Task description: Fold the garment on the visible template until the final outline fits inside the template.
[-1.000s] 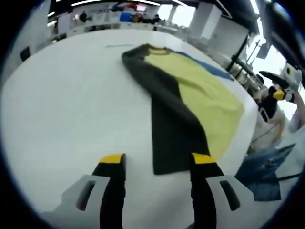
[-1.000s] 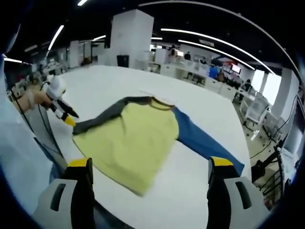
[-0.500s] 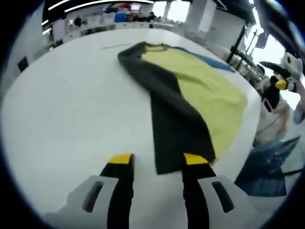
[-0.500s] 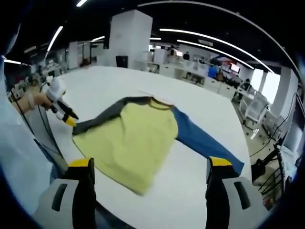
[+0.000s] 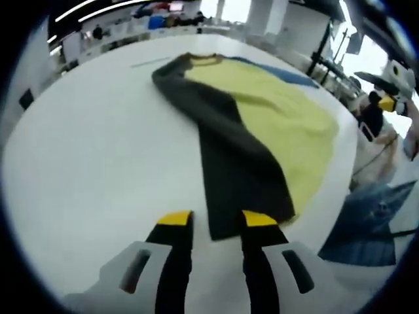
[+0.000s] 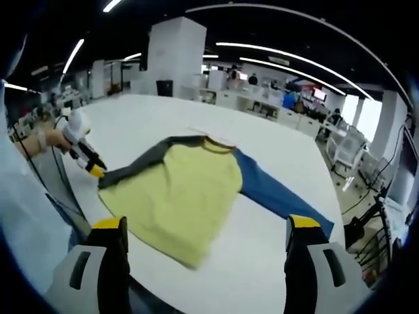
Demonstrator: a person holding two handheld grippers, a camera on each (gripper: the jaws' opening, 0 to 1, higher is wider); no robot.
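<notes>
- Left gripper (image 5: pixel 208 220), jaws narrowly parted, hangs at the grey sleeve (image 5: pixel 226 157) cuff of the garment (image 6: pixel 186 196)
- Right gripper (image 6: pixel 206 226), jaws wide apart, hovers near the garment's yellow hem
- Garment lies spread on the white tabletop (image 5: pixel 98 144)

Soft matt cloth garment (image 6: pixel 186 196), smooth matt white table (image 5: pixel 98 150), seemingly plastic black-and-yellow gripper jaws

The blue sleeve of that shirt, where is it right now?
In the right gripper view the blue sleeve lies flat on the white table, stretching from the yellow body out toward the right gripper's right jaw.
</notes>
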